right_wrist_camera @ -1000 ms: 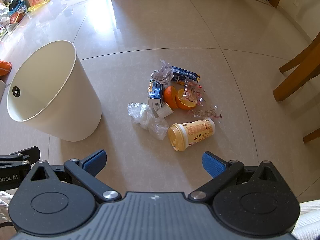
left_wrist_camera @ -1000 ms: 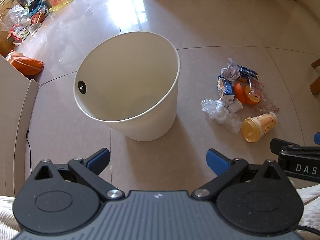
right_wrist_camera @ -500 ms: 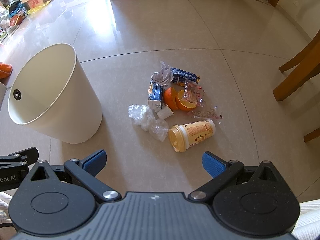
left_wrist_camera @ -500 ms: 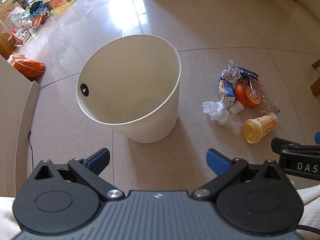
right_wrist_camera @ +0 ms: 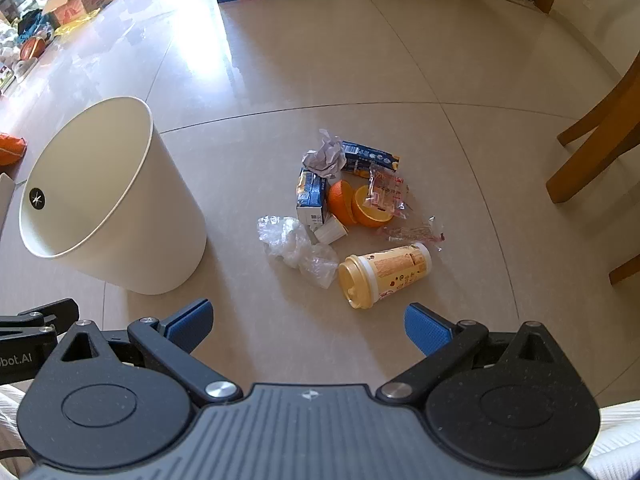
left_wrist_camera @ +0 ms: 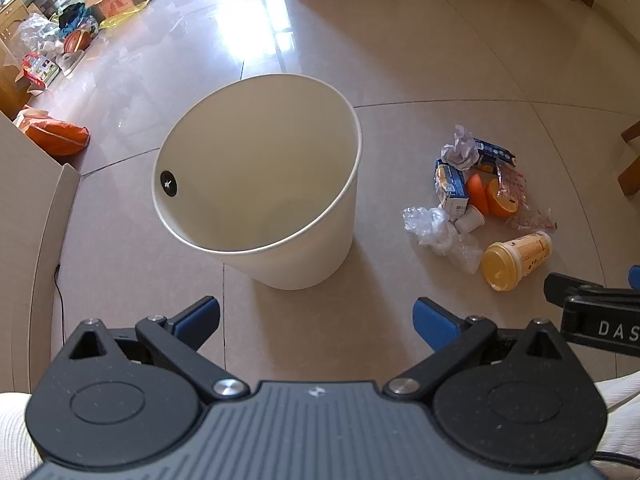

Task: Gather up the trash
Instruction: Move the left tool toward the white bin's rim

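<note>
Right gripper (right_wrist_camera: 306, 328) spread wide, holding nothing, above floor just short of yellow lidded cup (right_wrist_camera: 384, 274) lying on side. Left gripper (left_wrist_camera: 316, 316) likewise released, empty, facing white bin (left_wrist_camera: 260, 184). Bin interior looks bare where visible. Trash pile (right_wrist_camera: 344, 204) beside bin: cup, crumpled plastic, cartons, orange halves, wrappers, all on floor. Judgement: nothing collected yet; whole pile left.
</note>
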The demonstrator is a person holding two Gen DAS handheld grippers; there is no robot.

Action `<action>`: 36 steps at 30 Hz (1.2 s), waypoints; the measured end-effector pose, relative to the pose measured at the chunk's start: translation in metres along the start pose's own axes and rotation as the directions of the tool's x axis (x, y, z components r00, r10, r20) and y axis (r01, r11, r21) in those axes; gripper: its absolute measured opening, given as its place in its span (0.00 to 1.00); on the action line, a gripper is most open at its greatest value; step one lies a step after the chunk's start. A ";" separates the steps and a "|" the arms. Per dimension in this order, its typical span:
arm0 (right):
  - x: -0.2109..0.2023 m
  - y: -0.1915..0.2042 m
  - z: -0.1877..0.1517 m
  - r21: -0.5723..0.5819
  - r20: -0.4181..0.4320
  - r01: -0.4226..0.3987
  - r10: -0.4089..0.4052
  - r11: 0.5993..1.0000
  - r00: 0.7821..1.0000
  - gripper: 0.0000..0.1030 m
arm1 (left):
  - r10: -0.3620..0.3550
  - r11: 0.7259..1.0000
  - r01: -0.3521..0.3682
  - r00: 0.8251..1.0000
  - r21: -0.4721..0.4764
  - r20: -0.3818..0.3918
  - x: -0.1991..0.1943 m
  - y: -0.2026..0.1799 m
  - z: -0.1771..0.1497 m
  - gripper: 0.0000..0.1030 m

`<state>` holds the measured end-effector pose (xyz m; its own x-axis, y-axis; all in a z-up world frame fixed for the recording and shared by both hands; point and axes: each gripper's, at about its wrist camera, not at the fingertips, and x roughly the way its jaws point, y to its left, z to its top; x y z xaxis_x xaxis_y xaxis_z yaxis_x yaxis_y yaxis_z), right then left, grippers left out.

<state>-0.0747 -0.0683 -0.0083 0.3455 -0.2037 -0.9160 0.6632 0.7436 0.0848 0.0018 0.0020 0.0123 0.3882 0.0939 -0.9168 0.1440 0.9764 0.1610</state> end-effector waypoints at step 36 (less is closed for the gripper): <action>-0.024 -0.007 -0.009 0.008 0.113 -0.050 0.049 0.999 0.992 1.00 | -0.071 0.996 0.064 0.991 0.065 0.111 -0.028 0.010 0.008 0.99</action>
<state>-0.0936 -0.0627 0.0092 0.4503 -0.2374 -0.8607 0.6502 0.7478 0.1339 0.0002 0.0073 0.0424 0.4754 0.0025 -0.8797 0.2274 0.9657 0.1257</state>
